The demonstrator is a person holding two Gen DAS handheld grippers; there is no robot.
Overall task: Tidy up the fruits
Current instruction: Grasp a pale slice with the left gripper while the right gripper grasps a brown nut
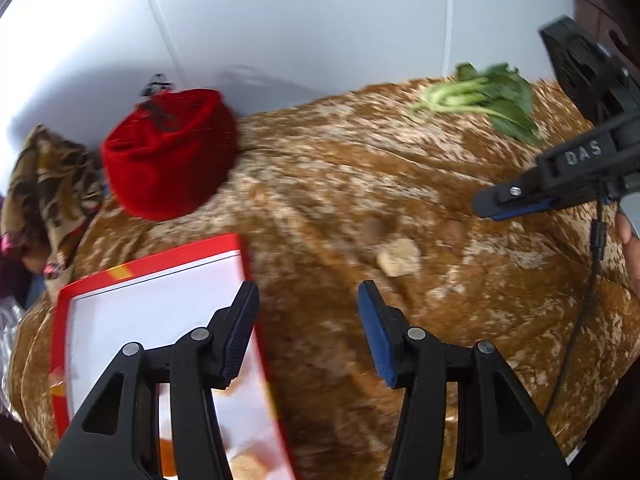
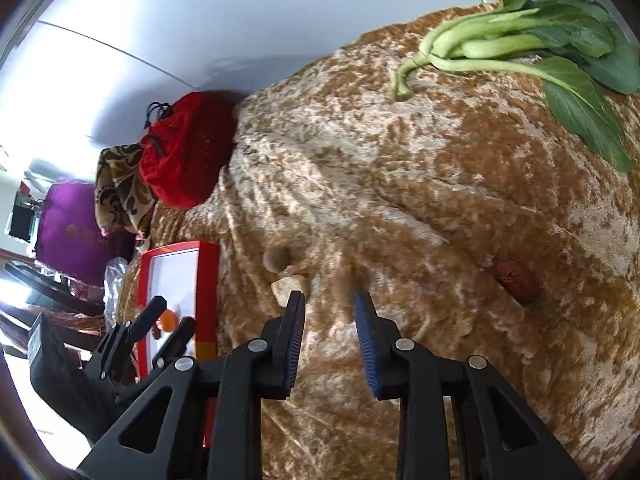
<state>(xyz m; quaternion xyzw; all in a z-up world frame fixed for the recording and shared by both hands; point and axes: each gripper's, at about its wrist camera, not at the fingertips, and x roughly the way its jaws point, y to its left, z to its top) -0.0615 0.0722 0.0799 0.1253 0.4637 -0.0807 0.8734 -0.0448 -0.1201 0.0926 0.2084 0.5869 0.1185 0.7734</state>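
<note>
Mid-sort. Left gripper (image 1: 306, 332) jaws wide, empty, hovering over the right edge of the red-rimmed tray (image 1: 152, 304); an orange fruit (image 2: 168, 320) is already inside. Right gripper (image 2: 329, 334) half-spread, empty, low over the brown velvet cloth (image 2: 440, 208). Loose pieces: round brown one (image 2: 276, 260) at its 11 o'clock, pale lump (image 2: 290, 288) touching its left finger, red date (image 2: 516, 280) at 2 o'clock. Greens (image 2: 540, 40) far at 1 o'clock. Next, I'd guess: shift slightly left, straddle the pale lump, close, carry to tray.
</note>
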